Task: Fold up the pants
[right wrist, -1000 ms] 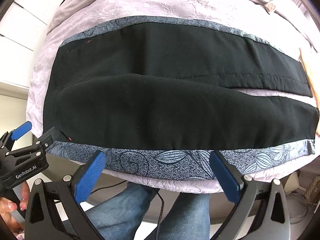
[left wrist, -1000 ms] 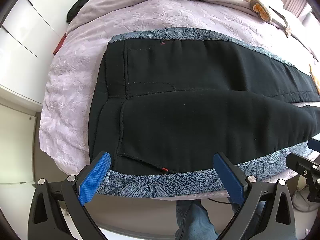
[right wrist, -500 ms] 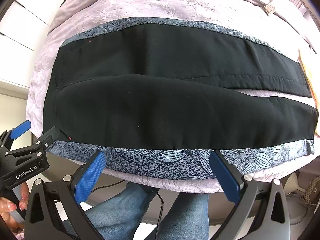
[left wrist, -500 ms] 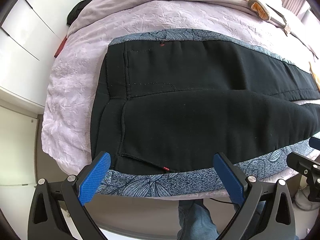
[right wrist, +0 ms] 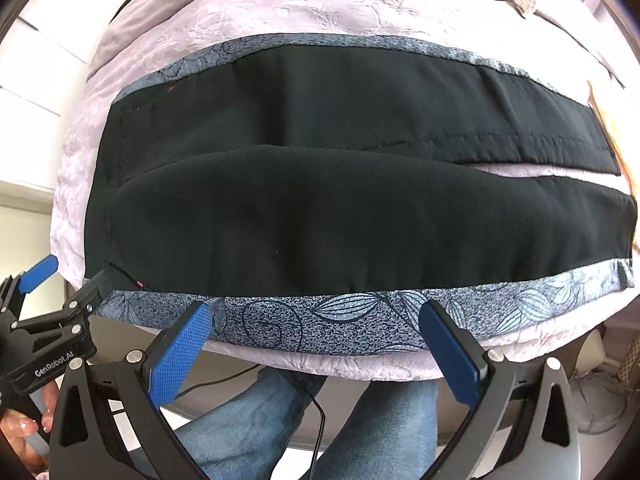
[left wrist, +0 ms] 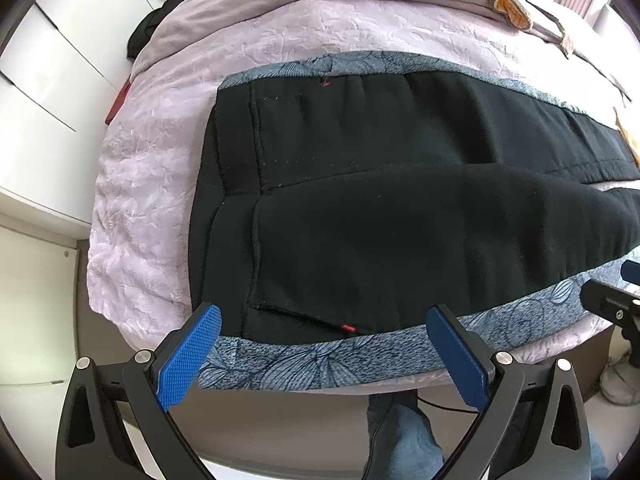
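Black pants [left wrist: 400, 208] [right wrist: 340, 200] with grey-blue leaf-patterned side bands lie flat across the lilac bed, waistband at the left, both legs running to the right. My left gripper [left wrist: 322, 332] hovers open over the near patterned band by the waist pocket, touching nothing. My right gripper [right wrist: 316, 334] hangs open over the near band at mid-leg, with nothing between its blue pads. The left gripper's body [right wrist: 44, 332] shows at the right wrist view's left edge, and part of the right one [left wrist: 612, 308] at the left wrist view's right edge.
The lilac bedspread [left wrist: 140, 208] drops off at the near edge. White cupboard doors [left wrist: 48, 92] stand left of the bed. A person's jeans-clad legs [right wrist: 360, 432] and a thin cable are below. Small cloth items [left wrist: 508, 4] lie at the bed's far right.
Both grippers have drifted slightly toward the pants' near edge; the pants lie as before and both grippers stay open.
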The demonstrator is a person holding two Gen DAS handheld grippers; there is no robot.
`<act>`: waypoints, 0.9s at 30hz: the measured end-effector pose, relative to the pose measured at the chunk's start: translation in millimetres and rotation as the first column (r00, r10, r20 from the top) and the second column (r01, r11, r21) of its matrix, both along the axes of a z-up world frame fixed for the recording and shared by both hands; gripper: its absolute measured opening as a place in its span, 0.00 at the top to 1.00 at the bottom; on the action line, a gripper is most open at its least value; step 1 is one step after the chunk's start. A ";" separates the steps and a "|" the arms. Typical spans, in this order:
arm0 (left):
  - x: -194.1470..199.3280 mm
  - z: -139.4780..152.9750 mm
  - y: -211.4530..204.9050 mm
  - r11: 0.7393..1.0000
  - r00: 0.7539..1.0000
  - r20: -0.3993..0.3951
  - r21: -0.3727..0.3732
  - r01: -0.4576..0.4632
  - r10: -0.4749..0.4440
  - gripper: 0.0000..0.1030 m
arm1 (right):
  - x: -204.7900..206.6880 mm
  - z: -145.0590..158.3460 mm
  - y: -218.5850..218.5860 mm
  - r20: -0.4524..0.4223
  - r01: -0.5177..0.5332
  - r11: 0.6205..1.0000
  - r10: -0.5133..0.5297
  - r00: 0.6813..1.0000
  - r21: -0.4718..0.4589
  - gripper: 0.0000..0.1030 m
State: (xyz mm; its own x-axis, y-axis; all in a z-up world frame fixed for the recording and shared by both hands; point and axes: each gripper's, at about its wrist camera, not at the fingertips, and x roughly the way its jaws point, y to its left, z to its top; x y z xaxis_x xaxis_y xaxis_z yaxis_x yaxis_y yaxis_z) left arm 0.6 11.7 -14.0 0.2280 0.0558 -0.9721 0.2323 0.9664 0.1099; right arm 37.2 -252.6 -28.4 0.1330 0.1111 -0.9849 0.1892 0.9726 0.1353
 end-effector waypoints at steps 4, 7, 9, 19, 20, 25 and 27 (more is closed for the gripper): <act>-2.2 0.6 5.1 1.000 1.000 0.003 -0.009 -0.016 0.016 0.00 | -3.3 -2.2 -1.0 -0.006 0.019 1.000 -0.019 1.000 0.015 0.00; -2.8 -1.1 6.4 0.999 0.999 0.002 -0.014 -0.032 0.032 0.00 | -3.7 -3.6 -1.6 -0.009 0.010 1.000 -0.010 1.000 0.012 0.00; -3.5 -2.5 6.7 0.999 0.999 -0.002 -0.018 -0.045 0.045 0.00 | -3.7 -4.6 -2.1 -0.013 0.007 1.000 -0.007 1.000 0.013 0.00; -10.0 -9.5 -1.0 0.997 0.997 -0.017 0.001 -0.076 0.076 0.00 | -9.8 -6.5 -10.0 -0.003 -0.008 1.000 0.008 1.000 0.029 0.00; -11.3 -10.4 -1.2 0.997 0.997 -0.020 -0.001 -0.079 0.079 0.00 | -11.4 -6.8 -11.1 0.000 -0.006 0.999 0.006 1.000 0.036 0.00; -19.8 -14.8 -3.2 0.997 0.997 -0.020 0.015 -0.073 0.073 0.00 | -17.2 -11.8 -15.7 0.002 0.004 0.998 -0.004 1.000 0.057 0.00; -22.5 -16.2 -2.6 0.997 0.997 -0.022 0.017 -0.076 0.076 0.00 | -20.0 -13.7 -16.2 0.000 0.005 0.998 -0.005 1.000 0.061 0.00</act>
